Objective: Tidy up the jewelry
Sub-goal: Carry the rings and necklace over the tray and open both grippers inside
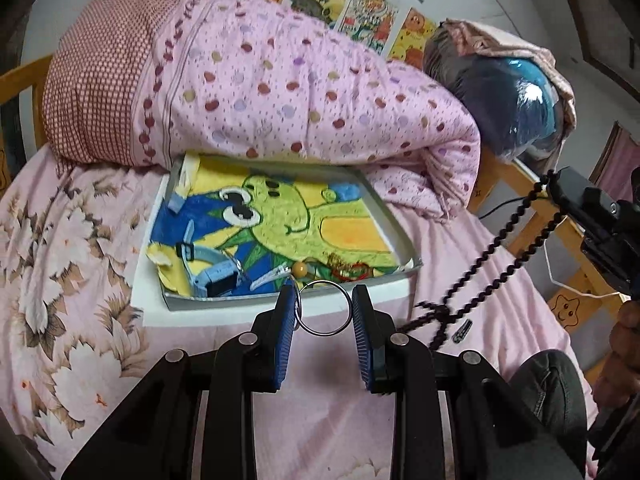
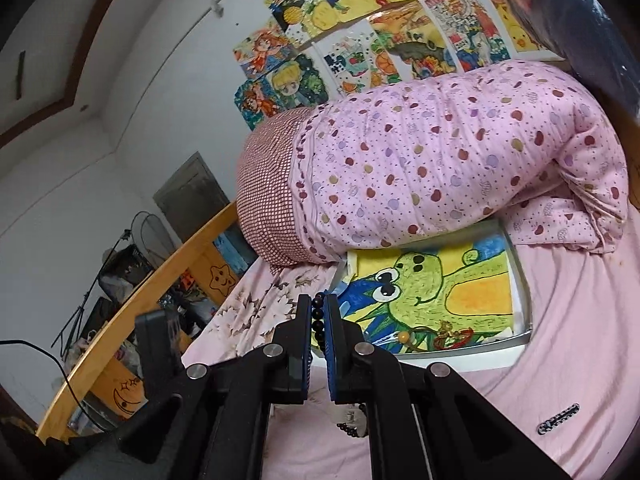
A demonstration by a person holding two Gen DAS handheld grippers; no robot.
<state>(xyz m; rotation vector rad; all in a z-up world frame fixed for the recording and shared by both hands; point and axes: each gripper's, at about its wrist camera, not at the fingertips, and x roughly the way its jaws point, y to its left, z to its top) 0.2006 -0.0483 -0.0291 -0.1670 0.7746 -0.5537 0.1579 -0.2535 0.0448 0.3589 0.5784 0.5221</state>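
A shallow white tray [image 1: 400, 236] lined with a frog drawing lies on the bed. In it are a blue watch [image 1: 212, 276], a wooden bead [image 1: 300, 269] and a red-gold trinket [image 1: 352, 270]. My left gripper [image 1: 324, 304] is open just in front of the tray's near edge, and a silver ring [image 1: 323, 307] hangs between its pads against the left fingertip [image 1: 286, 304]. My right gripper [image 2: 319, 320] is shut on a black bead necklace [image 2: 318, 314]; the strand [image 1: 500, 240] hangs from it down to the sheet. A black hair clip [image 2: 558, 424] lies on the sheet.
A rolled pink quilt [image 1: 280, 80] presses on the tray's far edge. The wooden bed rail [image 2: 120, 320] runs along the left side in the right wrist view. A dark plastic-wrapped bundle [image 1: 512, 100] sits at the bed's end. Drawings [image 2: 360, 40] cover the wall.
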